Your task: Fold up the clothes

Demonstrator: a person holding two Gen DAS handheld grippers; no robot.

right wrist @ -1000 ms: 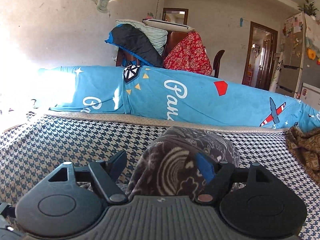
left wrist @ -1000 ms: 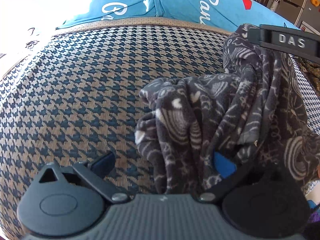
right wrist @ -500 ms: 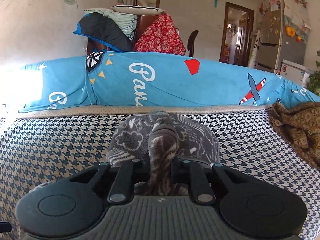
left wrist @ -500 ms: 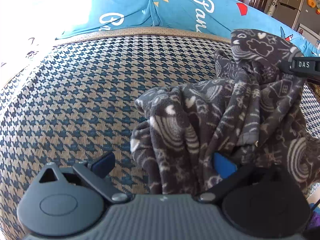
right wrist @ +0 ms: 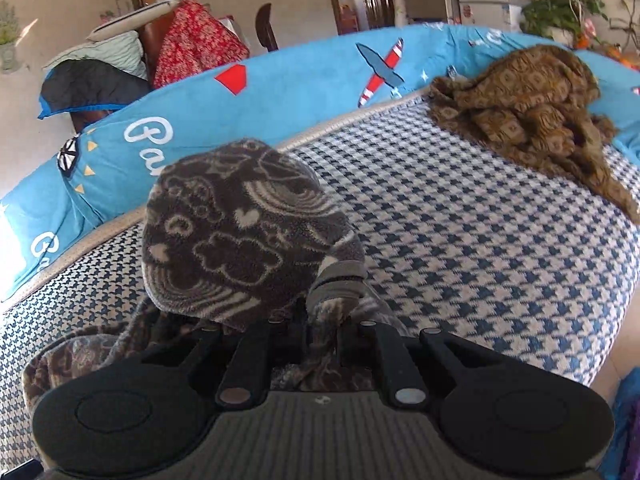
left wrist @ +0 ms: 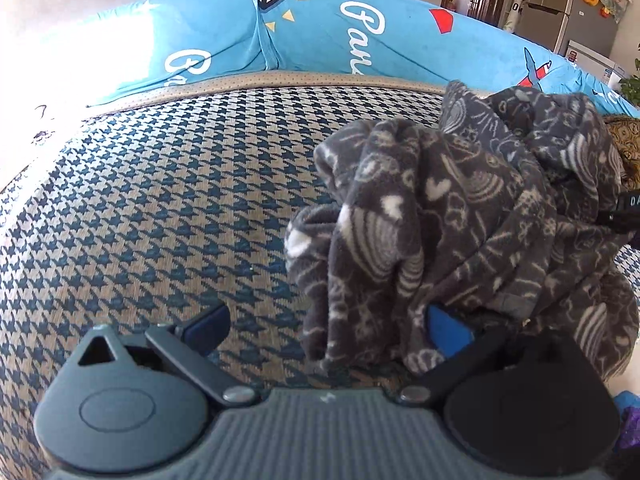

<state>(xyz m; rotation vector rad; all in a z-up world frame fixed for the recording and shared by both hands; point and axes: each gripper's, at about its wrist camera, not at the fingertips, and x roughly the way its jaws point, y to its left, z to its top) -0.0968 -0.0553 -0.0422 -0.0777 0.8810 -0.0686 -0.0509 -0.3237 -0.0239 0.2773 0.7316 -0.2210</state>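
A: Containers first. Any on site?

B: No container can be made out in either view. The surface is a houndstooth cover [left wrist: 152, 200], with a blue cushion [left wrist: 320, 48] along its far edge.

A: Left to right, then.

B: Left gripper [left wrist: 320, 328]: jaws stand wide apart. The left pad [left wrist: 208, 322] is over bare cover. The right pad [left wrist: 446, 330] is against the grey fleece [left wrist: 460, 216], but nothing is pinched. The fleece is bunched on the cover, right of centre in the left view, its upper part lifted toward the right edge.

A: Right gripper?

B: Right gripper [right wrist: 322, 328]: fingers drawn close together, clamped on a fold of the fleece [right wrist: 244, 232], which rises in a hump just ahead of them. Further right, a brown garment [right wrist: 528, 112] lies crumpled on the cover against the cushion, well apart from the fleece.

A: Changes against the earlier frames?

B: A second ago the right jaws stood wide around the fleece; they have since closed on it. The right view has rolled and swung rightward, so the brown garment now shows in full. In the left view the fleece sits further right, and the right gripper's labelled bar has dropped from the top right to the right edge. The left jaws are unchanged.
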